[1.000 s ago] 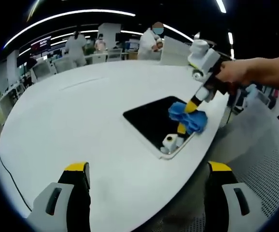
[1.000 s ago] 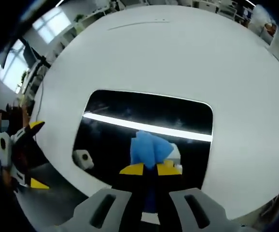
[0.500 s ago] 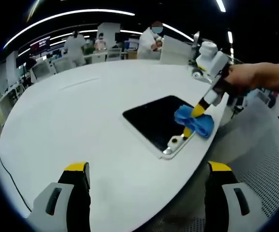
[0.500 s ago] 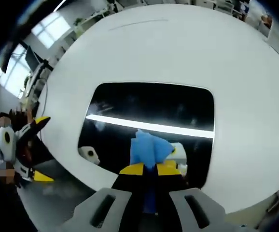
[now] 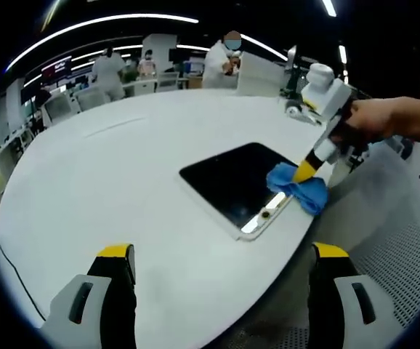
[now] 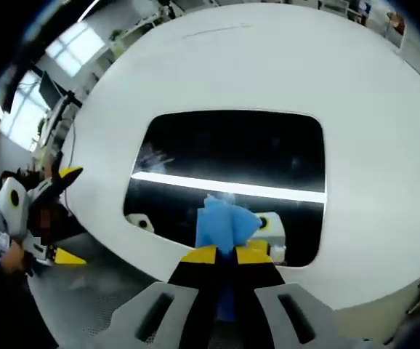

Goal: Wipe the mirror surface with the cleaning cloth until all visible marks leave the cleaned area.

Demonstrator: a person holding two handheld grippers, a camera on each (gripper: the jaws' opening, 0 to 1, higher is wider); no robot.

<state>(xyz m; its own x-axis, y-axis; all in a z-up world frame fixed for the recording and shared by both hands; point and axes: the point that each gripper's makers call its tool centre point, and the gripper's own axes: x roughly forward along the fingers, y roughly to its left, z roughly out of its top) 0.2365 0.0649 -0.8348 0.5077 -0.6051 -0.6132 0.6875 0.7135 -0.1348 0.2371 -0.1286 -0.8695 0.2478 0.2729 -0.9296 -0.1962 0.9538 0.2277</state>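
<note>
At lower centre of the right gripper view: right gripper [image 6: 227, 254], jaws pinched on one blue cleaning cloth [image 6: 224, 222]; soft, light, likely to bunch, best held by its gathered fold. Beneath it, one mirror [image 6: 232, 149], dark, flat on the white table [image 6: 283, 65], cloth at its near edge; judged rigid, fragile, slippery. Faint smears at mirror's left. Left gripper [image 5: 221, 273], bottom of the left gripper view: jaws wide apart, empty. Right of centre there, a hand [image 5: 392, 120] holds the right gripper. People: several, upper background.
</note>
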